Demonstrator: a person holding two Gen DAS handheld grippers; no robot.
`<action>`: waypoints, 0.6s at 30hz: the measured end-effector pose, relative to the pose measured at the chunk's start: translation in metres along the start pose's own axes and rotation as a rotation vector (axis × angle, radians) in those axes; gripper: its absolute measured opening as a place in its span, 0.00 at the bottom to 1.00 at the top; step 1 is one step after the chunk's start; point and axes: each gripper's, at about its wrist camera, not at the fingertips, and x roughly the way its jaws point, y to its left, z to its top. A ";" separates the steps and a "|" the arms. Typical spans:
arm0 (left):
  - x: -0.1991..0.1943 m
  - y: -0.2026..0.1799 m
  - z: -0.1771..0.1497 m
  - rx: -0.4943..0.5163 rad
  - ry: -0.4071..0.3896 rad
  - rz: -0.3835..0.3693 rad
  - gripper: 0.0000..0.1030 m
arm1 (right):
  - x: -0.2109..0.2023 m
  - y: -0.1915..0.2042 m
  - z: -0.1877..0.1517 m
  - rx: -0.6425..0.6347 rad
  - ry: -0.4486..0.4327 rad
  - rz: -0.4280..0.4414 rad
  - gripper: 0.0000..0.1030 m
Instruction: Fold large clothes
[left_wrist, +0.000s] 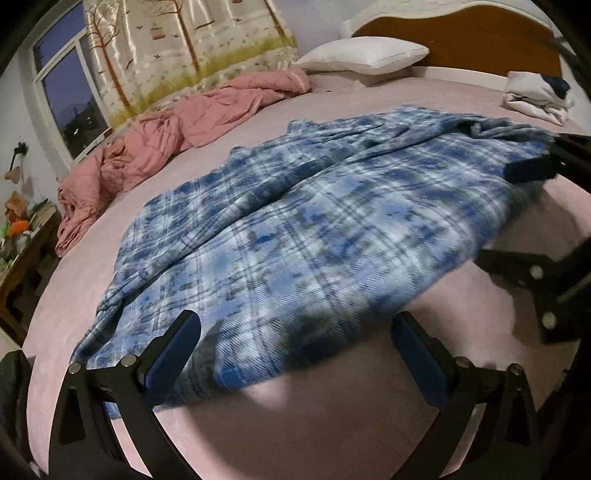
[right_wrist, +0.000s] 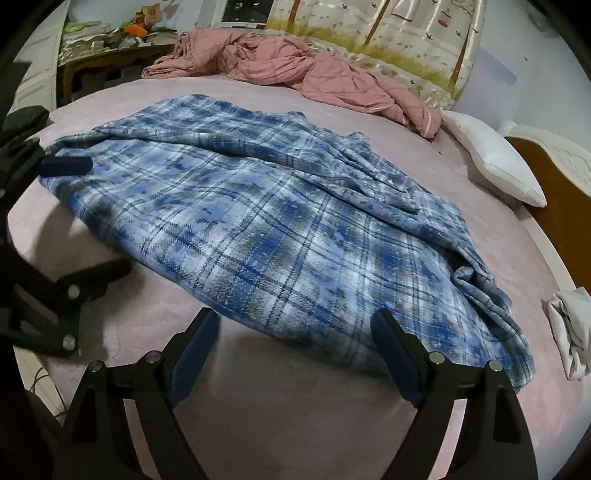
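A large blue plaid garment lies spread and rumpled on the pink bed sheet. My left gripper stands open at the garment's near hem, and the hem reaches in between its fingers without being pinched. My right gripper is open too, with the hem lying between its wide jaws. Each gripper shows in the other's view, the right gripper at the right side and the left gripper at the left side. Both straddle the cloth's edge.
A crumpled pink quilt lies along the far side of the bed, by a white pillow and a brown headboard. Folded white clothes sit near the garment's end. A cluttered bedside table stands beyond.
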 end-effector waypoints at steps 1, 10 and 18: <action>0.003 0.002 0.001 0.001 0.004 0.014 1.00 | 0.002 0.001 0.001 -0.005 -0.003 -0.005 0.84; 0.024 0.061 -0.005 -0.199 0.098 0.059 1.00 | 0.013 -0.024 0.002 0.071 0.013 -0.097 0.85; 0.029 0.108 -0.017 -0.303 0.120 0.178 0.95 | 0.016 -0.066 -0.006 0.152 0.029 -0.243 0.85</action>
